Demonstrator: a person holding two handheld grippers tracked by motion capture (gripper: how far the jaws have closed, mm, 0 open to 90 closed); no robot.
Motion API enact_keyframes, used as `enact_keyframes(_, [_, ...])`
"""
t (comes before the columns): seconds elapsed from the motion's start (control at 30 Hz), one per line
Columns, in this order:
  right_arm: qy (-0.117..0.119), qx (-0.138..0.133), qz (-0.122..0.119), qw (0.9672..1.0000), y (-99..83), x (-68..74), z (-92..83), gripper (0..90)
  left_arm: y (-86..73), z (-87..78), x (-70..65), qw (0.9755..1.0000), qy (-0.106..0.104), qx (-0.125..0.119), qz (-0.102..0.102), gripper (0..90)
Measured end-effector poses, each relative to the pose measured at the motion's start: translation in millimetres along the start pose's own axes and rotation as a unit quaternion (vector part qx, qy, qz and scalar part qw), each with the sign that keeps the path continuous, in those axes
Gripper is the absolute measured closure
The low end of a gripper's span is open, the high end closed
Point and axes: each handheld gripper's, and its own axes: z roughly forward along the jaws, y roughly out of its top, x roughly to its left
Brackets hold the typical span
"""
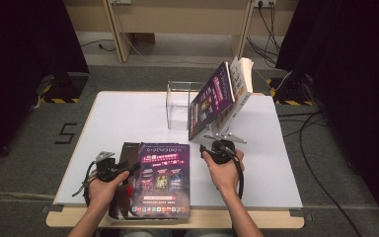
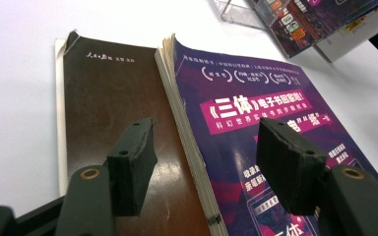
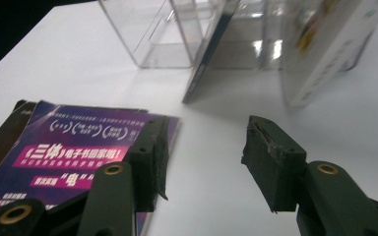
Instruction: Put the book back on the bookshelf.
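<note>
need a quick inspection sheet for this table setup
surface: white tabletop, bare at the back left
job's things: purple book flat on a brown book; two books lean against a clear stand
clutter: nothing seen
grippers: left gripper open over the edge of the purple book; right gripper open above bare table
cables: one trails from the right gripper, more on the floor
surroundings: dark curtains, grey floor

Both forearms bare, no sleeves. Left gripper & right gripper: black bodies, black cables, grey three-cornered plates on top. Jaws carry chunky dark foam-like pads w/ ragged edges, brass-coloured rivets on the arms behind them.
</note>
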Motion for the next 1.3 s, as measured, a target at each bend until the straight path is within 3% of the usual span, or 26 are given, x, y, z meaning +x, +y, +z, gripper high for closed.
enact_keyframes(0.63, [0.044,0.069,0.003,0.9966,-22.6,20.4,27.3,51.9,-3.5,8.0,0.7,0.9999,-0.005,0.014,-0.005,39.0])
enact_keyframes(0.97, [0.044,0.081,-0.016,0.9956,-27.4,28.0,36.5,52.1,-3.9,9.6,0.7,0.9998,-0.003,0.017,-0.003,39.2])
enact_keyframes(1.3, [0.058,0.105,-0.010,0.9927,-28.7,36.0,46.5,52.9,-4.4,11.5,-0.4,0.9997,-0.014,0.018,-0.007,40.5])
